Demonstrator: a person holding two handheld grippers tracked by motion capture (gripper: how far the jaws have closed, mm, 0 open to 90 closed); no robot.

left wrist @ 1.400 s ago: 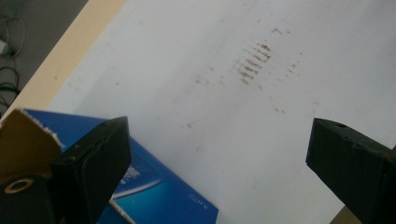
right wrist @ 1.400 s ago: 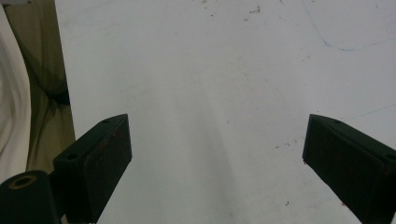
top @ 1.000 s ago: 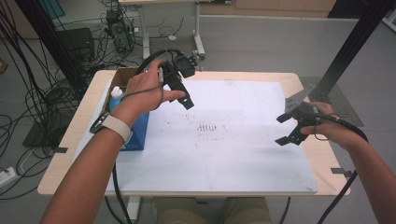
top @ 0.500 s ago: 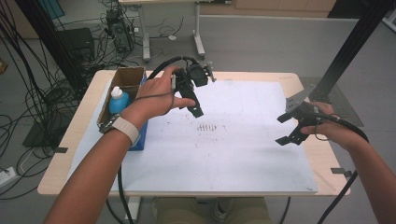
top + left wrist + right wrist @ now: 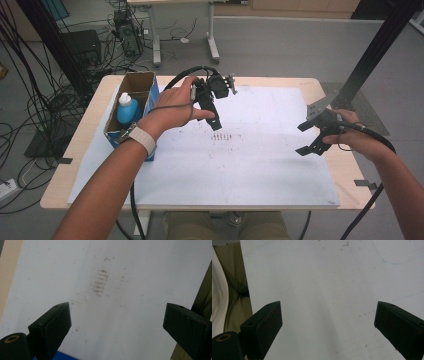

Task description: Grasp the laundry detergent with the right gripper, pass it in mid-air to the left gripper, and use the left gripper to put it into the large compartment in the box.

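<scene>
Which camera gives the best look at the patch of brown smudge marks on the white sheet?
The left gripper view: the patch of brown smudge marks lies large, straight ahead between its open jaws. The high view shows it small, mid-sheet. The right gripper view looks on white sheet with scattered specks.

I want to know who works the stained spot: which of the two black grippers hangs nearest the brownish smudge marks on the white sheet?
The left gripper, just beside the smudge marks; the right gripper hangs off toward the white sheet's far edge.

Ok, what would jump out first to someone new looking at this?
The big white sheet covering the table, with a patch of dark smudges near its middle. The left tongs hang open above the smudges, the right tongs open at the sheet's right edge. A blue bottle stands in a cardboard box far left.
</scene>
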